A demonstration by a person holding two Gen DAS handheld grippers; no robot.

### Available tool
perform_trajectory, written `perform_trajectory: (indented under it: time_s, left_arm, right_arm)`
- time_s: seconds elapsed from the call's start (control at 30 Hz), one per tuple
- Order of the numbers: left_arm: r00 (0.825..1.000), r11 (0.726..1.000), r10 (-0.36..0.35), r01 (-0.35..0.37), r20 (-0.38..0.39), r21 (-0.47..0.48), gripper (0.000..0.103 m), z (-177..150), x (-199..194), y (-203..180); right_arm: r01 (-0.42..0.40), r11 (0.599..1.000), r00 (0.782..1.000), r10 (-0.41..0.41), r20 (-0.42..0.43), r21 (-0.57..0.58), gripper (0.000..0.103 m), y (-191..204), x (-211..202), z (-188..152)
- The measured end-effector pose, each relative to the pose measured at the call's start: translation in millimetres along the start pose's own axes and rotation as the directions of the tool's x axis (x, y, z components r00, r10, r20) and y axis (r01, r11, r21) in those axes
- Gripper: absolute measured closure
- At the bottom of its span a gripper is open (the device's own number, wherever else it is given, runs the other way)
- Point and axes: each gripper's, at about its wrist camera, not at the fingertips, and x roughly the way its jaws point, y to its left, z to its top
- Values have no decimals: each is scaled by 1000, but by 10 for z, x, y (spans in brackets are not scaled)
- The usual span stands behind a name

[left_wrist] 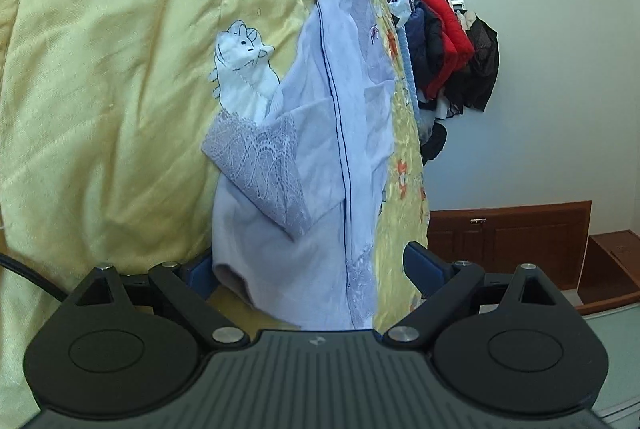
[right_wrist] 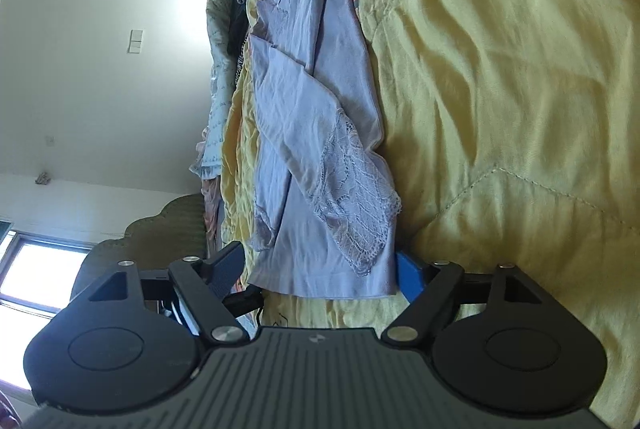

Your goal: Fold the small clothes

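Because the lilac top (left_wrist: 304,157) is thin and floppy, it should be held by its bottom hem. It is laid on the yellow quilt (left_wrist: 112,69). The left gripper (left_wrist: 308,269) and right gripper (right_wrist: 320,269) are spread wide around that hem, nothing pinched.

No readable words, numbers or brand names appear in either view. The only mark is a small pale emblem on the ribbed body of the left gripper (left_wrist: 308,269) and of the right gripper (right_wrist: 320,271), too small to read.
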Motion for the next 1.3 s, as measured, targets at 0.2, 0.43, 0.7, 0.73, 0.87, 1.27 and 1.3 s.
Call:
perform_trajectory:
  time_s: [0.2, 0.43, 0.7, 0.73, 0.87, 1.27, 1.3]
  left_arm:
    - [998, 997, 67, -67, -6, 32, 22, 16, 66, -49]
    - [986, 985, 166, -166, -4, 55, 68, 36, 125, -59]
    - [977, 977, 212, -212, 5, 13, 97, 49, 144, 43]
    - [977, 976, 215, -215, 7, 17, 98, 48, 147, 36]
    - [967, 964, 254, -255, 20, 77, 100, 23, 156, -59]
    - [991, 959, 40, -74, 128, 274, 100, 701, 22, -1207]
    - [990, 951, 28, -70, 142, 301, 100, 888, 100, -1334]
  right_arm:
    - [22, 1000, 1000, -22, -4, 8, 45, -87, -9, -40]
    - [-3, 1000, 1000, 4, -30, 10, 48, -166, -26, -44]
    - [29, 997, 999, -28, -21, 72, 84, -327, -42, -14]
    - [46, 996, 999, -45, -12, 80, 94, -352, -45, -14]
    - [88, 994, 996, -89, 17, 57, 100, -311, -25, -73]
    - [-151, 988, 981, 153, 122, -28, 98, 501, -211, 661]
    - [-172, 984, 974, 177, 141, -52, 98, 593, -186, 889]
